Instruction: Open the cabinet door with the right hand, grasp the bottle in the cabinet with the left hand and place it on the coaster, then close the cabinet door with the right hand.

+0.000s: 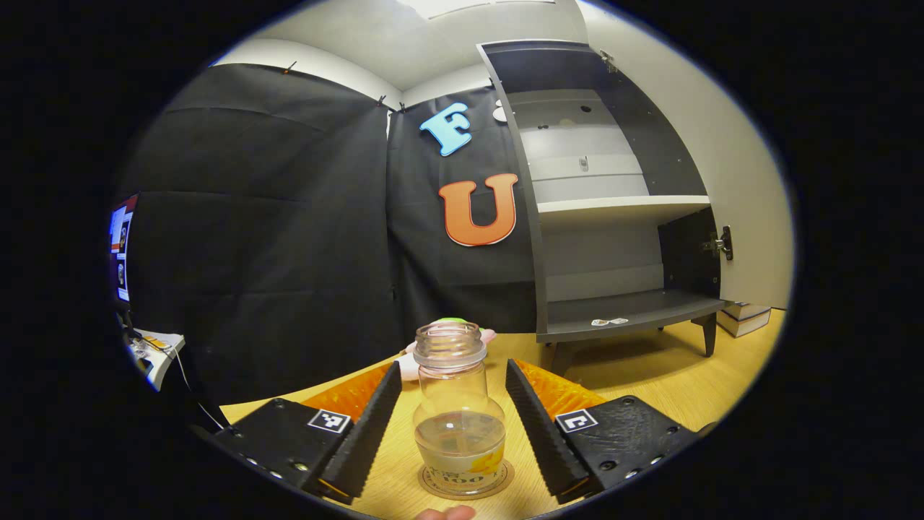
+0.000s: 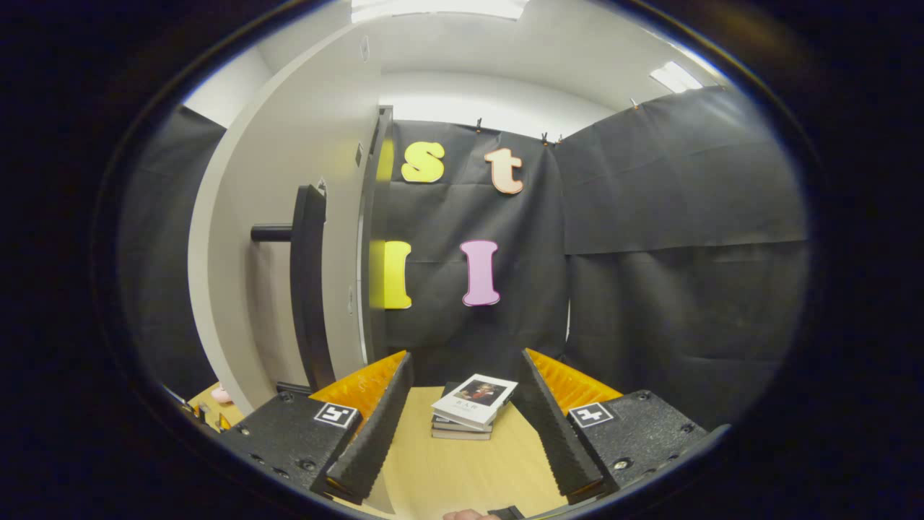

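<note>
Bottle (image 1: 459,415): a clear, uncapped glass bottle with a bulbous base and a small amount of pale liquid, standing upright on a round printed coaster (image 1: 465,482) on the light wooden bench (image 1: 650,375). It sits between the two fingers of the left tongs (image 1: 453,425), which are spread wide; neither finger touches the glass. A fingertip of the person's hand (image 1: 446,513) shows at the lower edge of the left gripper view. Behind the bottle lies a small pink object with a green top (image 1: 453,323), partly hidden. Farther back stands the grey cabinet (image 1: 613,253) on short legs, its compartment open, with a pale shelf (image 1: 621,204) across its middle and small cards on its floor. A stack of books (image 1: 747,316) rests beside the cabinet's right leg.

In the right gripper view, the right tongs (image 2: 462,433) are likewise spread and hold nothing. The pale cabinet door (image 2: 274,238) stands swung open to their left, its long dark bar handle (image 2: 307,289) seen edge-on and apart from the fingers. A stack of books (image 2: 473,408) with a white cover on top lies on the bench ahead, between the fingers.
</note>
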A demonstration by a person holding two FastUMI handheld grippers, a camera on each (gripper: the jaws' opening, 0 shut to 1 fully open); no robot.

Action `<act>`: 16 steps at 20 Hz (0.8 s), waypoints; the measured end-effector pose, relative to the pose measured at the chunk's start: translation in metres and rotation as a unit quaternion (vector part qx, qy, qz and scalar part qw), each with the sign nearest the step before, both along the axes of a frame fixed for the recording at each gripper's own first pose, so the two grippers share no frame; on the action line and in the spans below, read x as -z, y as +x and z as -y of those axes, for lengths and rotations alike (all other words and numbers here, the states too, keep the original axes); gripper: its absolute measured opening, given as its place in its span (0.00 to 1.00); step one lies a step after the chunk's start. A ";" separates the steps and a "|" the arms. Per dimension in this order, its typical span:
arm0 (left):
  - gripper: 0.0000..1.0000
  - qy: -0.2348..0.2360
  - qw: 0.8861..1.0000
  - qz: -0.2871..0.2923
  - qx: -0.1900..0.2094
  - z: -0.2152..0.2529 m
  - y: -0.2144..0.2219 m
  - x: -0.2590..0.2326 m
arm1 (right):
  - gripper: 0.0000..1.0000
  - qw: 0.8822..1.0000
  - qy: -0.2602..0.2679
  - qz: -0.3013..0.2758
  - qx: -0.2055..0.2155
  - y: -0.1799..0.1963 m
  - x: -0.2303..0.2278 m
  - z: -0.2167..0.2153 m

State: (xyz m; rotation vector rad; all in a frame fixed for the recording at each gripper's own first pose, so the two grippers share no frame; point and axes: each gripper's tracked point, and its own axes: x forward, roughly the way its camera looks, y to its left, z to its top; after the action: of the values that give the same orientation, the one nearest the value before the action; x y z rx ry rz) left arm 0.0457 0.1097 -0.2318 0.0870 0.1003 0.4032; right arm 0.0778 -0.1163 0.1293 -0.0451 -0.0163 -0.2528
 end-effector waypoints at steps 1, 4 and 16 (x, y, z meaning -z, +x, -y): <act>0.98 0.002 1.000 -0.001 0.003 0.001 -0.002 -0.002 | 0.91 1.000 0.000 0.000 -0.001 0.000 0.001 0.000; 0.96 0.006 1.000 -0.001 0.006 0.001 -0.009 -0.019 | 0.92 1.000 0.000 -0.003 -0.003 0.001 0.005 0.000; 0.96 -0.028 0.998 0.025 0.052 0.021 -0.014 -0.129 | 0.92 0.999 0.011 0.023 -0.031 0.005 0.005 -0.002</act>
State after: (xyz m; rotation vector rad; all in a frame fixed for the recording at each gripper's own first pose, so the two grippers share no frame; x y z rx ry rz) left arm 0.0313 0.0891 -0.1029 0.0268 0.0567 0.2990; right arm 0.0832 -0.1144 0.1245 -0.0177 -0.0599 -0.1917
